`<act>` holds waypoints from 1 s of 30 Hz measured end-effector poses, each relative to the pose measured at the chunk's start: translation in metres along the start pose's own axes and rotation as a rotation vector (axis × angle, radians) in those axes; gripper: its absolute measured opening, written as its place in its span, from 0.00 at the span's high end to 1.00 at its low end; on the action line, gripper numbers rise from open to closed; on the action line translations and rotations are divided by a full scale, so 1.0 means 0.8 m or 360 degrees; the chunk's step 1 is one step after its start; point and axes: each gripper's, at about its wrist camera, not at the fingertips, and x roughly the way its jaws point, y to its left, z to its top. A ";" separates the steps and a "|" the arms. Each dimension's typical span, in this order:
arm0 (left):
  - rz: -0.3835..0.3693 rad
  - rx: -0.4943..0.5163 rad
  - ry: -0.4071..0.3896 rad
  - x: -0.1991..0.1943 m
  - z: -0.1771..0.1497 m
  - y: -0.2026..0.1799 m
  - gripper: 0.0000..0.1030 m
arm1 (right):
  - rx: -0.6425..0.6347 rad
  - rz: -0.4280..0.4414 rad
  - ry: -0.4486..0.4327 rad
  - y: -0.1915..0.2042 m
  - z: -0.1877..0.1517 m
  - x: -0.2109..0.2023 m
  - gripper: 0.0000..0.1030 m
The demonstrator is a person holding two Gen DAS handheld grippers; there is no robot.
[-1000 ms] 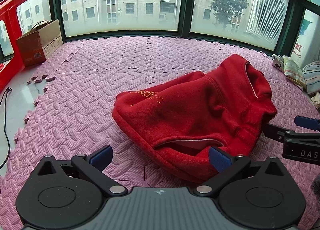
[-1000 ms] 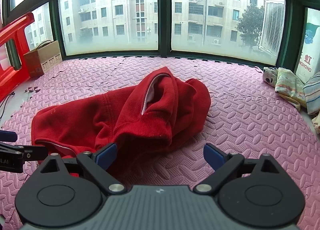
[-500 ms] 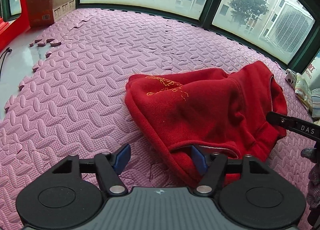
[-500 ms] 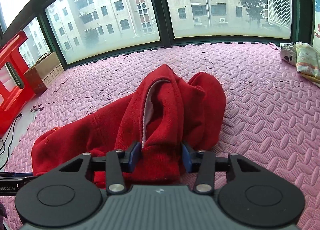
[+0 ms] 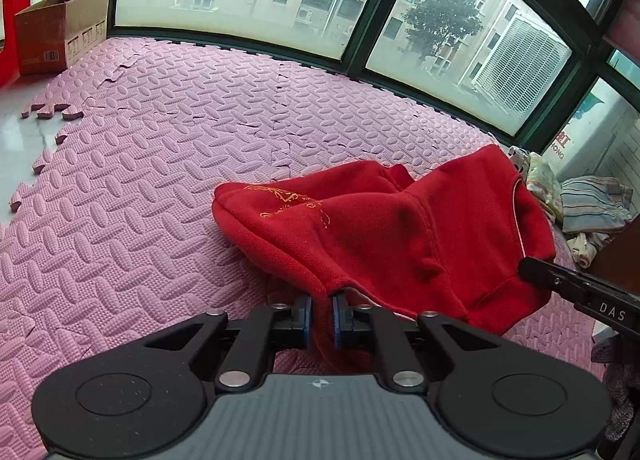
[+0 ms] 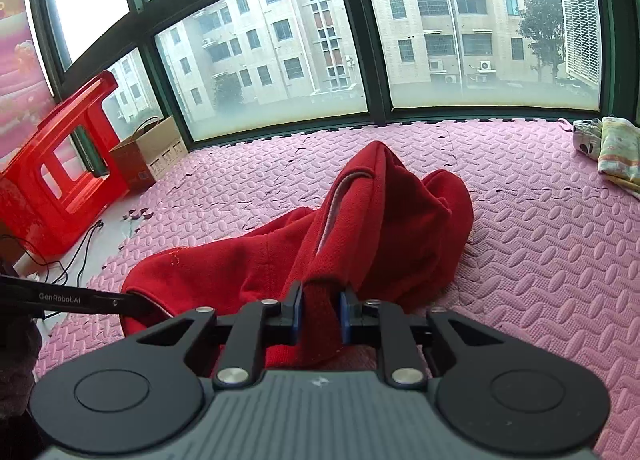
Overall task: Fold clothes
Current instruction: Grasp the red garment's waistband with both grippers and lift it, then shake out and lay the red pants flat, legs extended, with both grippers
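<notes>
A red hooded sweatshirt [image 5: 400, 236] lies crumpled on the pink foam mat, its near hem lifted; gold embroidery shows on its left part. My left gripper [image 5: 320, 314] is shut on the hem's left end. In the right wrist view the same red sweatshirt [image 6: 380, 228] rises in a fold with its pale lining showing, and my right gripper [image 6: 320, 312] is shut on a thick ribbed band of it. The right gripper's finger [image 5: 576, 292] enters the left wrist view from the right, against the cloth. The left gripper's finger [image 6: 80, 300] shows at the left of the right wrist view.
Pink foam mat [image 5: 160, 164] covers the floor up to dark-framed windows. A cardboard box [image 5: 60, 36] stands at the far left, beside a red plastic stool [image 6: 60, 180] and a black cable [image 6: 80, 256]. Other clothes are piled at the right [image 5: 592, 212], [image 6: 612, 152].
Both grippers went from wide open to shut on the sweatshirt's near hem. The hem now hangs lifted off the mat, and both cameras have risen and tilted.
</notes>
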 end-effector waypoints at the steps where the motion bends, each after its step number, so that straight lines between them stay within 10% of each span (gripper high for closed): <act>1: -0.0023 0.0015 0.0003 -0.007 -0.002 0.000 0.90 | -0.0013 0.0010 0.0005 0.003 -0.004 -0.010 0.84; 21: -0.0207 0.0356 0.0261 -0.071 -0.078 0.003 0.87 | -0.0240 0.0126 0.0481 0.057 -0.101 -0.135 0.75; 30: -0.0199 0.0368 0.0142 -0.098 -0.058 0.013 0.60 | -0.0277 -0.0022 0.0317 0.029 -0.047 -0.135 0.65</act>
